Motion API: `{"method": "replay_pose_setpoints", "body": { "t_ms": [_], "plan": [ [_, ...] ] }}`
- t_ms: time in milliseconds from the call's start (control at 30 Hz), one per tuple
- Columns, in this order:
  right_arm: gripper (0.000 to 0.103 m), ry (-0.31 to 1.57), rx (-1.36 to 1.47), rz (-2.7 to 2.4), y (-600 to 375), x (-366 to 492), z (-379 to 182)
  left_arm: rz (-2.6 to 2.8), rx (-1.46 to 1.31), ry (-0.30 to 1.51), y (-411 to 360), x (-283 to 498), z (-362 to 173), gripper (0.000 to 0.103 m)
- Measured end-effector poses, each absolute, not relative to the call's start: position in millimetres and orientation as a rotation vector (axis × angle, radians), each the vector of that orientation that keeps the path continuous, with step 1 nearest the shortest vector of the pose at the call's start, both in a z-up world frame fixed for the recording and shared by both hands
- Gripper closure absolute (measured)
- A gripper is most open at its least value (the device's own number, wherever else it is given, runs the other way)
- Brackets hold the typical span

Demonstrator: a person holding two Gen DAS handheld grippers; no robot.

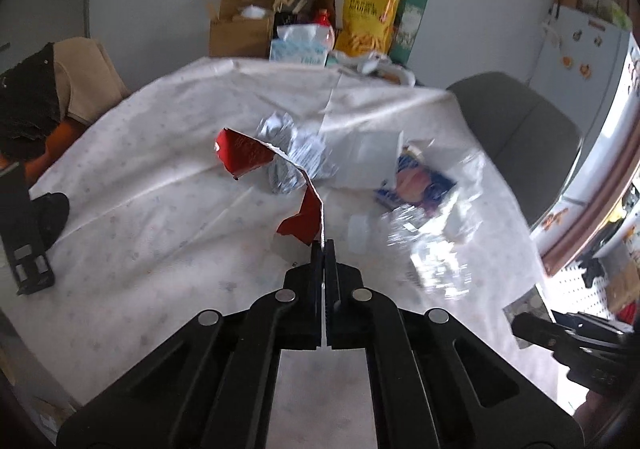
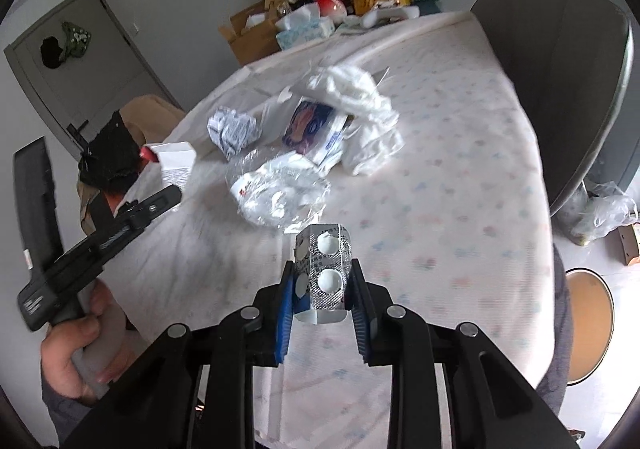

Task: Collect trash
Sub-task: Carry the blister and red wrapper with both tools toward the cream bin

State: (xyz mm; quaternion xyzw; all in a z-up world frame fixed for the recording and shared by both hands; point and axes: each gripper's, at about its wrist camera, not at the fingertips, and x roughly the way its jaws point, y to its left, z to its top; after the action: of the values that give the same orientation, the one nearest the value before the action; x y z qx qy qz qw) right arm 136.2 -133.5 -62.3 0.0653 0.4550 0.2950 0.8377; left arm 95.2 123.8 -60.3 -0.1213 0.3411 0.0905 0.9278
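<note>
Trash is coming off the table (image 2: 460, 137) two pieces at once. Left gripper (image 1: 325, 245) is clamped tight on the white edge of a torn red carton (image 1: 248, 157), which arcs up and away from the tips, clear of the cloth. It's thin card: light, springy, likely to flap and twist, so a pinch on a flat edge near a fold looks the safest hold.

Right gripper (image 2: 322, 281) has its blue pads pressed against both sides of a blister pack (image 2: 324, 269), foil face up, two white pills showing. That one is stiff but slick, and the foil could buckle under a hard squeeze; gripping across the narrow width, as now, seems right.

Left behind in the middle of the table: a crumpled leaflet (image 2: 232, 129), a clear wrapper (image 2: 280, 189), a blue box (image 2: 312, 129) and a white bag (image 2: 364, 105), all bunched close together. Wrapper and bag look soft and slippery, so I'd go for a bunched ridge. The box is rigid; take it across its thin sides.
</note>
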Motion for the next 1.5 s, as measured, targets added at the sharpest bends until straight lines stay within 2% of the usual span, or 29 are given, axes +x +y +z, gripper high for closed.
{"method": "replay_pose_setpoints", "body": {
  "t_ms": [167,667,1500],
  "plan": [
    [0.077,0.902,0.149,0.598,-159,132,-54,0.179,-0.297,0.660,100,90,-45,0.101],
    [0.077,0.831,0.210,0.374,-258,145,-42,-0.026,-0.200,0.668,-5,115,-37,0.101],
    [0.077,0.876,0.298,0.067,-404,164,-92,-0.332,-0.058,0.784,-158,185,-65,0.101]
  ]
}}
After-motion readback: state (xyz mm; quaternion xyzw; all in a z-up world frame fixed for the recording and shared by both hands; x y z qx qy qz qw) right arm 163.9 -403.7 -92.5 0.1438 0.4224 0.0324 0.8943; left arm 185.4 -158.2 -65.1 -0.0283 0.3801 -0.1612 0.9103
